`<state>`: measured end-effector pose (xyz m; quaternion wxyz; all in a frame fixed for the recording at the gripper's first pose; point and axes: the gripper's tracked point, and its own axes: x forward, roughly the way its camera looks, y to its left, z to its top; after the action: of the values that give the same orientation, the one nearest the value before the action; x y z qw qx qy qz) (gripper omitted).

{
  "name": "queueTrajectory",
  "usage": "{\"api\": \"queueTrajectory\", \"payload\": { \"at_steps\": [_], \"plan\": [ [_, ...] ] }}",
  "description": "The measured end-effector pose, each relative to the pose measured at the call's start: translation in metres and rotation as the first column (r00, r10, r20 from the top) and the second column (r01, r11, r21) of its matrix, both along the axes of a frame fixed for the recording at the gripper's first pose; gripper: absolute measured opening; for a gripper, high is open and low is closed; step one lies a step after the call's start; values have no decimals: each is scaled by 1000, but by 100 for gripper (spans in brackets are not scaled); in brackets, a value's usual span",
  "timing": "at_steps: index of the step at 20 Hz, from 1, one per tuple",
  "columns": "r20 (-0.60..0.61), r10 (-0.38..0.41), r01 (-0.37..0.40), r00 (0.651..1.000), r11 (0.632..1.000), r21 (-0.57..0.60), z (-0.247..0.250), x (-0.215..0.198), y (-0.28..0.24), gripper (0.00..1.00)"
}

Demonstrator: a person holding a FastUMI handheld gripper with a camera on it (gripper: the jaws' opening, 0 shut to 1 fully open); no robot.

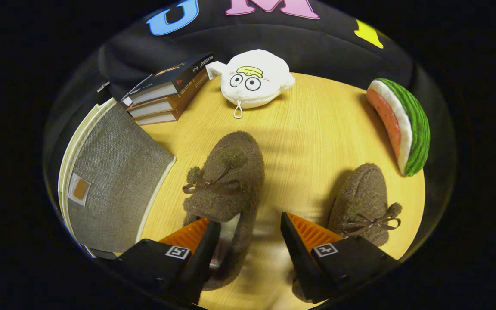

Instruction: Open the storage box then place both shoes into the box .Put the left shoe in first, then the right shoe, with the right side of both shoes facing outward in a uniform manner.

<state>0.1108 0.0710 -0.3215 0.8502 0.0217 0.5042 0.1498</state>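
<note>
Two brown fuzzy shoes with bow laces lie on the round wooden table (317, 125). The nearer shoe (230, 172) points away from me, its heel end reaching back between my fingers. My gripper (248, 226) is open: one finger (203, 234) sits over the shoe's opening, the other stands apart on the shoe's outer side above bare table. The second shoe (362, 200) lies just beyond and outside that other finger, its bow towards me. The grey fabric storage box (114, 181) stands beside the first shoe on the other side, and its woven face with a small tab looks closed.
A stack of books (168, 92) lies beyond the box. A white plush toy (254, 79) sits at the table's far side, and a watermelon-slice cushion (403, 125) lies beyond the second shoe near the table edge.
</note>
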Motion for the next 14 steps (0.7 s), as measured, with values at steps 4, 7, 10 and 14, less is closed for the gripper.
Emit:
{"api": "queueTrajectory", "payload": {
  "at_steps": [4,7,10,14],
  "plan": [
    [-61,-46,48,997,998,35,-3,-1,7,43],
    [-78,-108,113,991,992,60,-4,3,3,19],
    [-88,-136,145,987,984,103,0,2,0,7],
    [-67,-143,150,987,983,110,9,1,-1,5]
  ]
}}
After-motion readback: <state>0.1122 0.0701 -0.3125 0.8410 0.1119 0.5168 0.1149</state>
